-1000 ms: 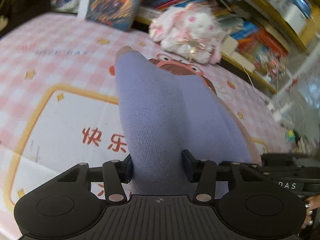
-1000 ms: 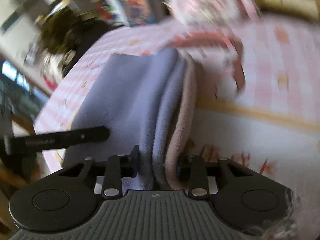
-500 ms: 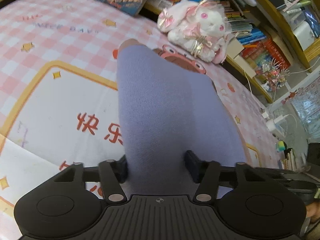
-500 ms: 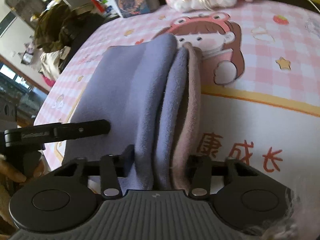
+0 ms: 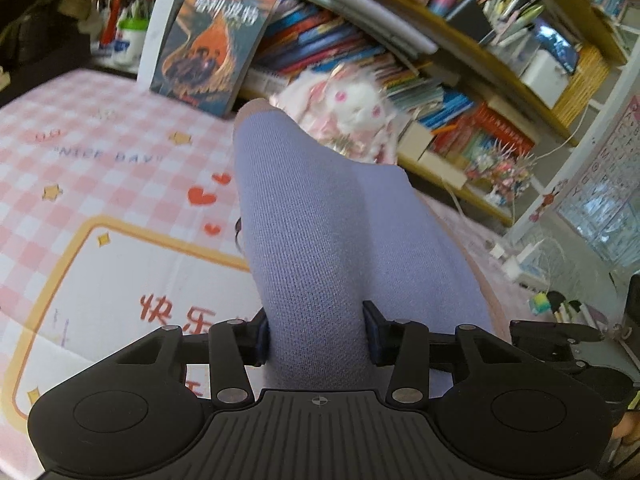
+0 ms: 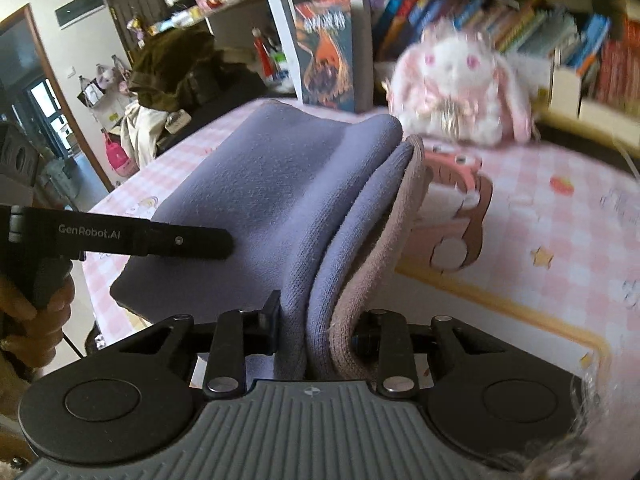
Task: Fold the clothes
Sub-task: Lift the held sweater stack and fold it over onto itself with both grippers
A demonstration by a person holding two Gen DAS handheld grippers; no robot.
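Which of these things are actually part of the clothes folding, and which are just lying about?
Part of the job:
- purple garment, pinched at two spots
- left gripper
- right gripper

Just lying about:
- plush bunny
- propped-up book
- shelved books
- pink checked cover underneath

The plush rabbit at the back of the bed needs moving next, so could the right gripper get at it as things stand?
Probably not yet: the right gripper is shut on the folded purple garment, whose bulk lies between it and the plush rabbit.
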